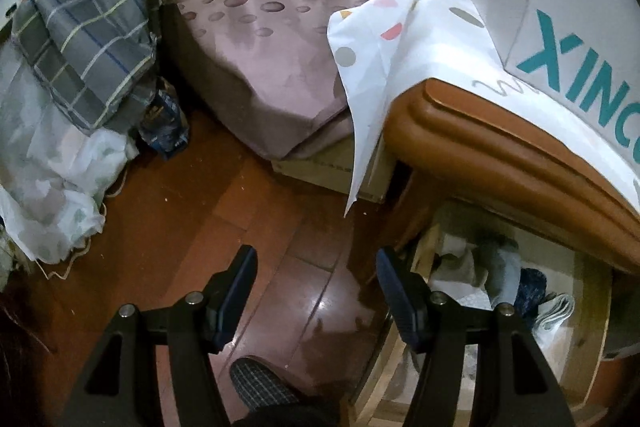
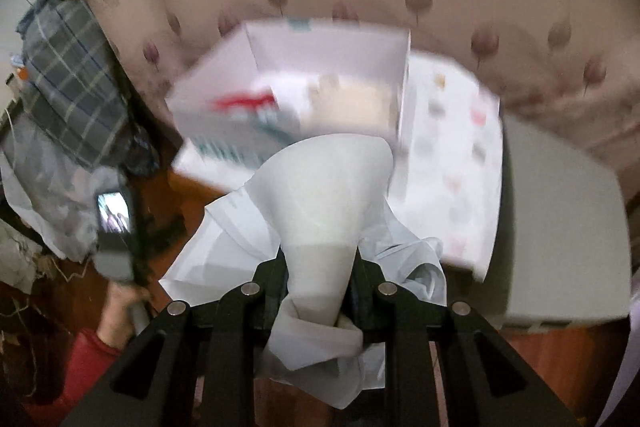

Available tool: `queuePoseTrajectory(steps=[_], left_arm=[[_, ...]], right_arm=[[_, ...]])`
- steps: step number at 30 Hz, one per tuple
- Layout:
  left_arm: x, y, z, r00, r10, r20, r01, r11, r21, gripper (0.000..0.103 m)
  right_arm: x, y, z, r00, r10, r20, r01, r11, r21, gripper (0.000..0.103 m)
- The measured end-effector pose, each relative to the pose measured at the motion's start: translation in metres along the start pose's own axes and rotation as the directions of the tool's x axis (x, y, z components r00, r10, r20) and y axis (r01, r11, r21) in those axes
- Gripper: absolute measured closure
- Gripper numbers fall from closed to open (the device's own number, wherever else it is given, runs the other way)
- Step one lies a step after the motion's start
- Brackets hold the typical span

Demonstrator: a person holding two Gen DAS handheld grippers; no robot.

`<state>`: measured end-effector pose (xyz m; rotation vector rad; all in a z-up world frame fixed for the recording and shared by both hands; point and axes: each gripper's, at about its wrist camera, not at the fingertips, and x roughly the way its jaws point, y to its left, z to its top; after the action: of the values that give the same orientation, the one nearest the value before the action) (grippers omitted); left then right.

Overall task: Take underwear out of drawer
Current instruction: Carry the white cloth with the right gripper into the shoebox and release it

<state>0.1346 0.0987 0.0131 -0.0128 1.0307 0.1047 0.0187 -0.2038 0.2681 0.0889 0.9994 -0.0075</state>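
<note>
In the left wrist view my left gripper is open over the wooden floor, with nothing between its fingers. To its right the open drawer of a wooden nightstand holds several folded garments in white, grey and dark blue. The right wrist view is blurred. In it my right gripper is shut on a pale white piece of underwear in crinkled clear wrapping, held high above the nightstand. The cloth hides the fingertips.
An open white box with teal lettering stands on a dotted white cloth on the nightstand. A bed with a pink sheet lies behind. Plaid fabric and bags are piled at the left. A hand in a red sleeve holds the left gripper.
</note>
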Motion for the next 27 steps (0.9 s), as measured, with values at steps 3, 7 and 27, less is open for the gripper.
queuePoseTrajectory(steps=[3,7,27], left_arm=[[0.003,0.004,0.001,1.0,-0.019,-0.02,0.018,0.999,-0.03,0.04],[0.004,0.007,0.002,0.999,-0.032,-0.027,0.031,0.998,-0.056,0.04],[-0.001,0.003,0.007,0.999,-0.041,-0.005,0.041,0.999,-0.014,0.04]], right_arm=[[-0.021,0.009,0.042,0.997,-0.015,0.07,0.016,1.0,-0.012,0.082],[-0.041,0.023,0.104,0.983,-0.045,0.176,0.051,0.998,-0.033,0.082],[0.165,0.03,0.173,0.988,-0.152,-0.02,0.152,0.988,-0.015,0.078]])
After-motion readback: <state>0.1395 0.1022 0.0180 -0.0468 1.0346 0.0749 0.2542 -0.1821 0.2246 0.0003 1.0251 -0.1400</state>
